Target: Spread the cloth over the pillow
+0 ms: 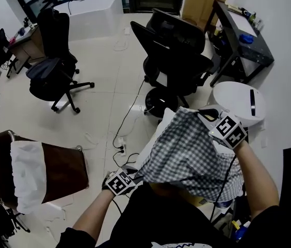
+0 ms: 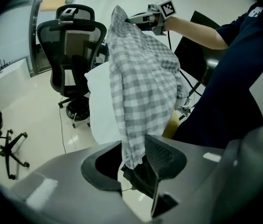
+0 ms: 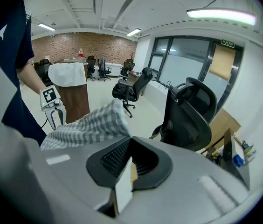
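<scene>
A grey-and-white checked cloth [image 1: 187, 156] hangs stretched between my two grippers, draped over a white pillow [image 1: 158, 136] in front of the person's body. My right gripper [image 1: 207, 113] is raised at the upper right, shut on the cloth's top corner. In the right gripper view the cloth [image 3: 89, 125] runs out from the closed jaw tips [image 3: 128, 141]. My left gripper [image 1: 134, 177] is low at the left. In the left gripper view its jaws [image 2: 134, 153] stand apart, and the cloth's [image 2: 141, 78] lower corner hangs loosely between them against the right pad. The pillow [image 2: 99, 101] shows behind the cloth.
Two black office chairs [image 1: 179, 61] [image 1: 52, 71] stand on the tiled floor ahead. A round white table [image 1: 238, 99] is just behind the right gripper, a black desk [image 1: 241, 40] beyond it. A brown stand with white fabric [image 1: 47, 172] is at the left. Cables [image 1: 122, 138] lie on the floor.
</scene>
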